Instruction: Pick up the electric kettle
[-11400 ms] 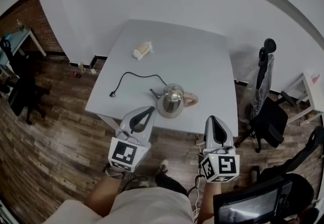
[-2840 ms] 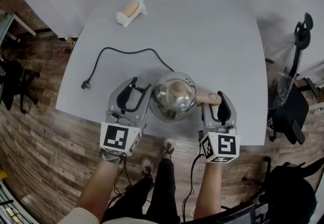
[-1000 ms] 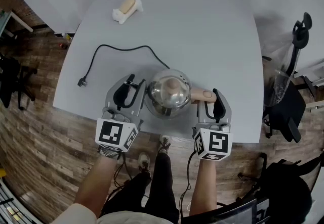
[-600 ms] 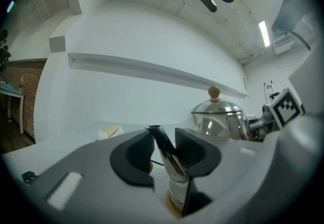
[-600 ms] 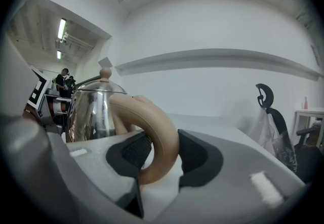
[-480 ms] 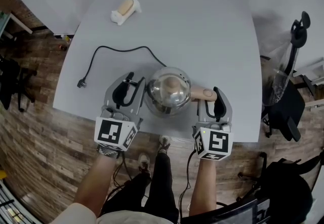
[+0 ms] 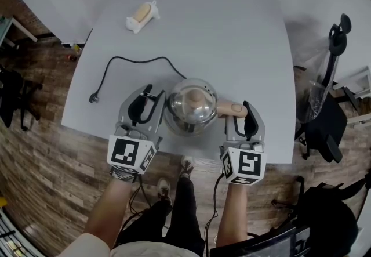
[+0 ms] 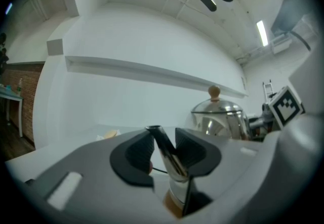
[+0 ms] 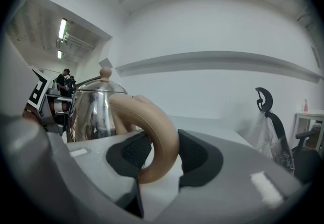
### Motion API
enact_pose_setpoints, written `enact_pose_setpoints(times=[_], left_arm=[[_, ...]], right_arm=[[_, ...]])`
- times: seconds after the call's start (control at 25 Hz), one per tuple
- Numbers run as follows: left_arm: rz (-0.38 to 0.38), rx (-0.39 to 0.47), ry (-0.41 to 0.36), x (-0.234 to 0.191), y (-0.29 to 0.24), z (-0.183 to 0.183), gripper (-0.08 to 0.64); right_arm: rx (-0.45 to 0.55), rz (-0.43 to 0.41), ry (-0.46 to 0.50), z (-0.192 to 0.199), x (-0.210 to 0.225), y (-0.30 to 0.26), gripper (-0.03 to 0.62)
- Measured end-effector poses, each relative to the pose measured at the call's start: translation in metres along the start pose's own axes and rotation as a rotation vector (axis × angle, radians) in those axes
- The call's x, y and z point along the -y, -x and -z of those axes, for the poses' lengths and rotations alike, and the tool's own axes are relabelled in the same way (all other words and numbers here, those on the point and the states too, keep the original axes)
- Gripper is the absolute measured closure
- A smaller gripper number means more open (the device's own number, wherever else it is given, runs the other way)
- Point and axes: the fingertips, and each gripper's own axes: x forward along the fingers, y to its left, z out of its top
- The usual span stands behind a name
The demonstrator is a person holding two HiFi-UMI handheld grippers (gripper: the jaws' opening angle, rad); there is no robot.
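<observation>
A: So, anything to read in the head view?
B: Only black-and-white square patterns on the two marker cubes [image 7: 130, 154]. The electric kettle [image 7: 190, 107] is by the front edge of the grey table [image 7: 232, 29], between the left gripper [image 7: 152, 96] and the right gripper [image 7: 243, 112].
A: What lies around it?
B: A black power cord [image 7: 136, 60] curls away to the left behind the electric kettle. A small cream object [image 7: 142, 15] lies well apart at the far side. A black office chair [image 7: 324, 125] sits off the table's right edge. Both forearms reach in from below, with the grippers side by side.
A: And the left gripper view?
B: It looks roughly level across the table. Its pads pinch the slanting metal spout [image 8: 169, 160], and the steel body with its lid knob [image 8: 214, 90] rises just to the right.
A: The right gripper view?
B: Its pads clamp the tan loop handle [image 9: 157, 127]. Beyond on the right is the office chair, with a clear bag hanging on it. I cannot tell whether the electric kettle's base rests on the table.
</observation>
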Motion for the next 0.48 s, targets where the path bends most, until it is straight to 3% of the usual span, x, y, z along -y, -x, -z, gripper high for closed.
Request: enact_pose_setpoints(times=[0.48], left_arm=[[-0.001, 0.031, 0.001, 0.007, 0.000, -0.026, 0.419]], right_arm=[[0.030, -0.005, 0.018, -0.028, 0.008, 0.007, 0.431]])
